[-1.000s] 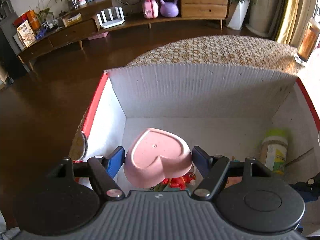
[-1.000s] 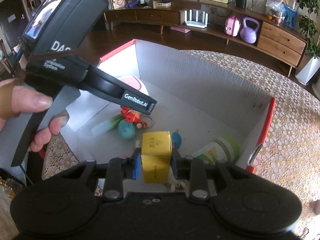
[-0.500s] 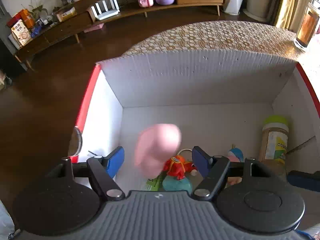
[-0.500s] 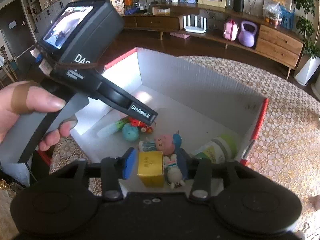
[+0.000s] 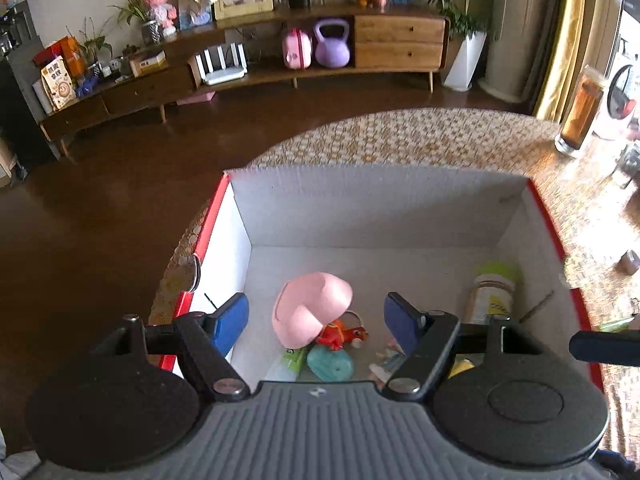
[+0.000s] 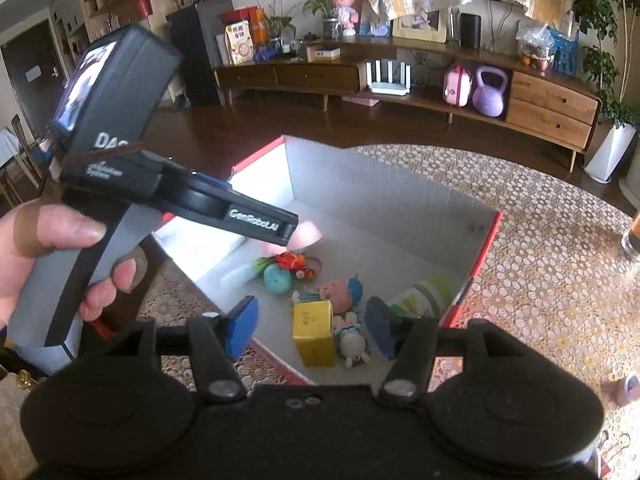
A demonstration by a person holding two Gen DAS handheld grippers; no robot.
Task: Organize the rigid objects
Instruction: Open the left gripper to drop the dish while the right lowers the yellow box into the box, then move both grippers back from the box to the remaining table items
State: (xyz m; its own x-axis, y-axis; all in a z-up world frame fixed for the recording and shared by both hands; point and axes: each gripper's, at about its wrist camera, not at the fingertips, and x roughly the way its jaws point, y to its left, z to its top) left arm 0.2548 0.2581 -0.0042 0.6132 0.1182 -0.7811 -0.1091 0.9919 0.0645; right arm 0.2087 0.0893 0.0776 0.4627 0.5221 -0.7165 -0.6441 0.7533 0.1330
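Observation:
A white cardboard box with red edges [image 5: 380, 208] stands on the patterned table. A pink heart-shaped bowl [image 5: 310, 308] lies tilted inside it on small toys; it also shows in the right wrist view [image 6: 308, 234] behind the other gripper. My left gripper [image 5: 316, 320] is open and empty above the box. A yellow carton [image 6: 313, 332] stands upright on the box floor near the front wall. My right gripper [image 6: 310, 330] is open above it, apart from it. A jar with a green lid [image 5: 492, 294] lies at the box's right side [image 6: 420, 298].
Toys lie on the box floor: a red figure [image 5: 340, 332], a teal toy [image 5: 330, 364], a pink doll [image 6: 336, 290], a white bunny [image 6: 352, 344]. A tall glass of amber drink [image 5: 578, 120] stands on the table at far right. The left hand-held gripper body [image 6: 120, 184] fills the left of the right wrist view.
My left gripper let go of the pink bowl, which dropped onto the toys. My right gripper opened and released the yellow carton into the box. Both grippers rose.

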